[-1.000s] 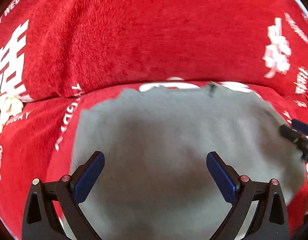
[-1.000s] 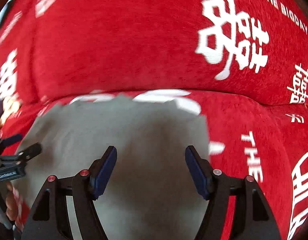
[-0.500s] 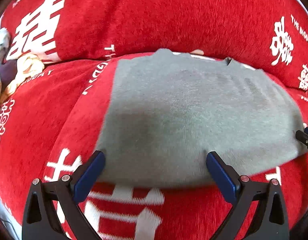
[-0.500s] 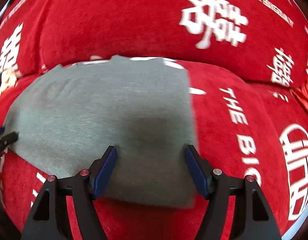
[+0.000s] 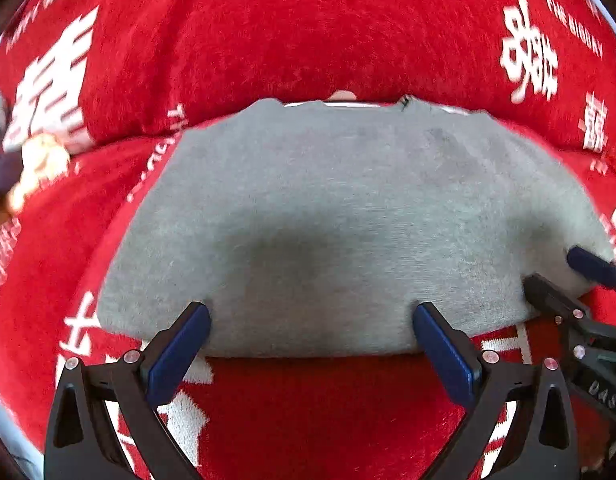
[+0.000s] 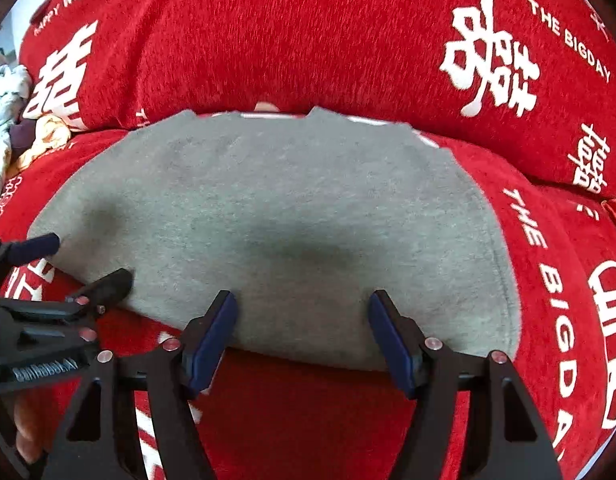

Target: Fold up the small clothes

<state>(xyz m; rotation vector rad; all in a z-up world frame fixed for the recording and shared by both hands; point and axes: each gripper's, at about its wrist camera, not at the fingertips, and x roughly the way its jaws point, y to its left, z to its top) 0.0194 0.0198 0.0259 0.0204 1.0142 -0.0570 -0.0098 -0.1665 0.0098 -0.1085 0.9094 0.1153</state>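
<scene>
red sofa cover [image 6: 308, 40], white lettering

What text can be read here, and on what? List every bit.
"HAPPY WEDDING": red cover, top left.
"THE BIGDAY": cover, top right and again at right.
White double-happiness characters: cover.
Lettering on left gripper body: too blurred to be sure.
Grey garment: no text.
Left wrist view: the cover's prints are mostly blurred.

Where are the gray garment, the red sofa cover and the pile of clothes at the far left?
gray garment [image 6: 292, 200], right wrist view, middle of its flat top surface.
red sofa cover [image 6: 308, 40], right wrist view, bare backrest area.
pile of clothes [image 6: 4, 120], right wrist view, pale crumpled fabric at the left edge.
</scene>
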